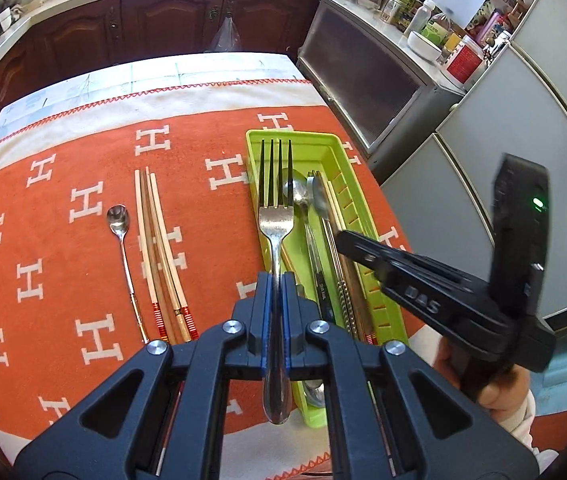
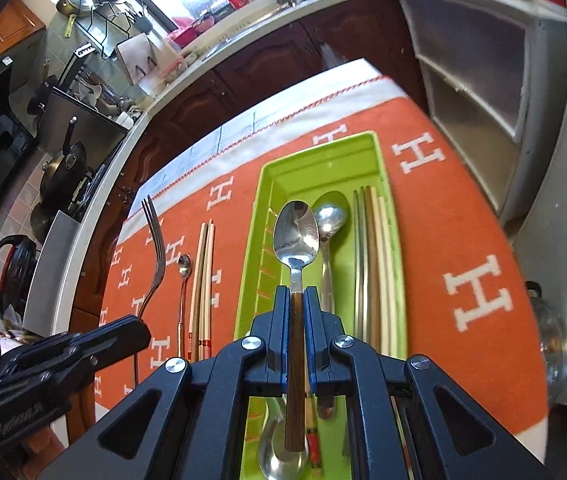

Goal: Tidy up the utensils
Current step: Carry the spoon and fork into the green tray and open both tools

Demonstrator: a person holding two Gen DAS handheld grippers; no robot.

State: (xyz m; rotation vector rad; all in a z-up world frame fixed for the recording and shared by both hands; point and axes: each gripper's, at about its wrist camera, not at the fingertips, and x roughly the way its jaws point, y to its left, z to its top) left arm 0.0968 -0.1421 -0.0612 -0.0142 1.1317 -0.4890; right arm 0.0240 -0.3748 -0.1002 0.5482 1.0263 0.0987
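My left gripper [image 1: 277, 280] is shut on a steel fork [image 1: 276, 208], held above the left side of the green tray [image 1: 323, 138]. My right gripper [image 2: 297, 294] is shut on a wooden-handled spoon [image 2: 296, 232], held over the same tray [image 2: 319, 148]. The tray holds a spoon [image 2: 329, 216], metal and wooden chopsticks [image 2: 375, 248]. On the orange cloth lie a small spoon [image 1: 117, 220] and several wooden chopsticks [image 1: 155, 240]. The right gripper shows in the left wrist view [image 1: 343, 238]; the left gripper and fork [image 2: 155, 240] show in the right wrist view.
The table has an orange H-patterned cloth [image 1: 63, 248]. Brown kitchen cabinets [image 1: 155, 24] stand behind it, a glass-door cabinet [image 1: 367, 80] and grey fridge [image 1: 523, 200] to the right. Pans and a stove [image 2: 63, 168] are at left.
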